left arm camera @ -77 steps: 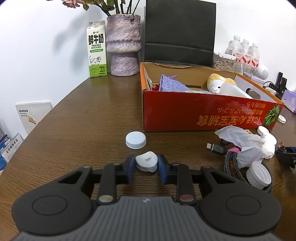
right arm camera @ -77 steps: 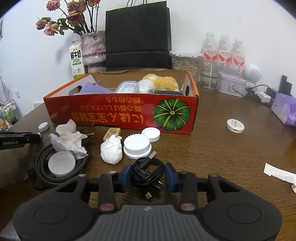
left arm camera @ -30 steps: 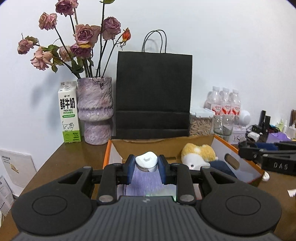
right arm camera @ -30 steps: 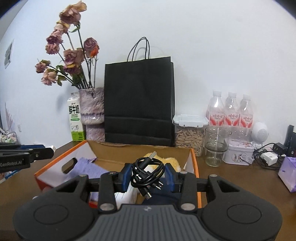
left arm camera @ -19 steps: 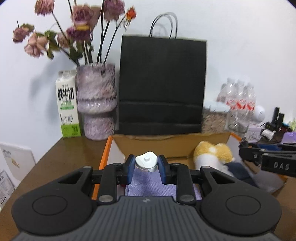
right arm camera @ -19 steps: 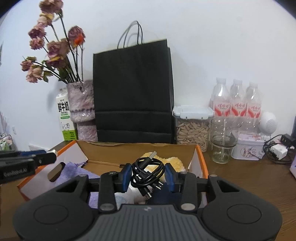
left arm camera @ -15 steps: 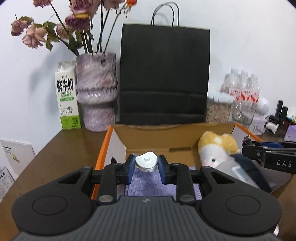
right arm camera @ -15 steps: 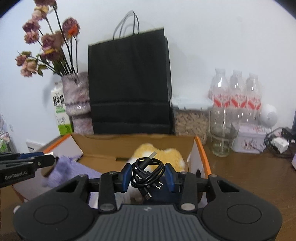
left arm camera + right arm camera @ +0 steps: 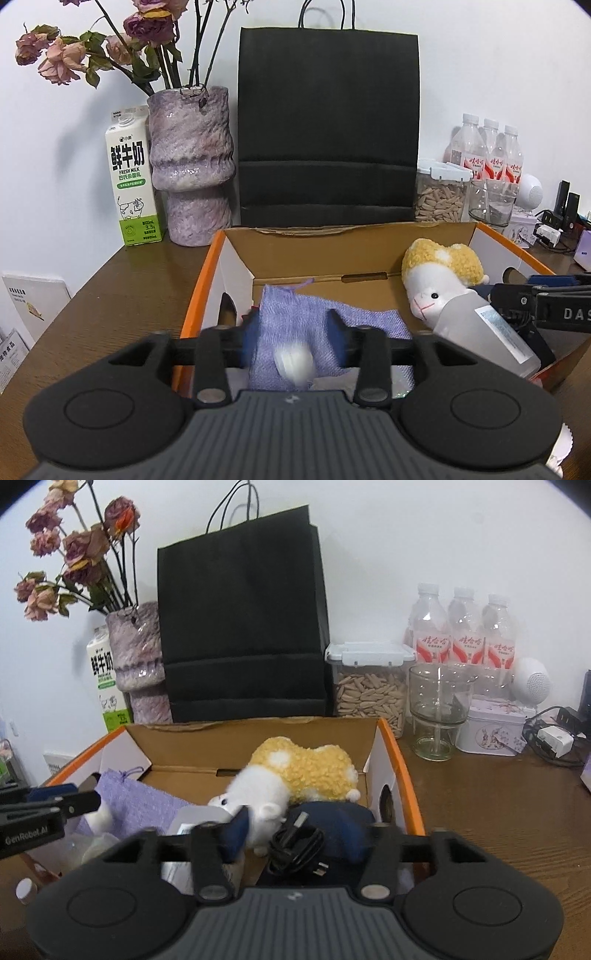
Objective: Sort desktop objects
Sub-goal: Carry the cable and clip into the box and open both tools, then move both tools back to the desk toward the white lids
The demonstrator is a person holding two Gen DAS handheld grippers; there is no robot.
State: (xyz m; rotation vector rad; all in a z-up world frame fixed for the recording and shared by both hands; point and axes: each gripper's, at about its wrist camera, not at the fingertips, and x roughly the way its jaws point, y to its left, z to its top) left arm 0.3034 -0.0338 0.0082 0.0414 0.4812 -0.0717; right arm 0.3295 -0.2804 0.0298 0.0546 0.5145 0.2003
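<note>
Now both hand-held grippers hang over the open orange cardboard box [image 9: 201, 291] on the brown desk [image 9: 110, 295]. The left hand-held gripper [image 9: 295, 338] has its jaws opening, and the small white cap [image 9: 295, 363], blurred, sits between the blue pads without touching either, over the purple cloth pouch [image 9: 295, 317] inside the box. The right hand-held gripper [image 9: 295, 832] is opening as well; the coiled black cable [image 9: 295, 843] lies between its parted pads, free of both, above a dark blue item [image 9: 332, 812] in the box's right half. A yellow and white plush toy [image 9: 303, 768] lies beside it, with a clear plastic bottle [image 9: 480, 332] resting against it. Behind the box stand a black paper bag [image 9: 328, 129], a purple vase [image 9: 190, 166], a milk carton [image 9: 133, 184] and 3 water bottles [image 9: 461, 635].
</note>
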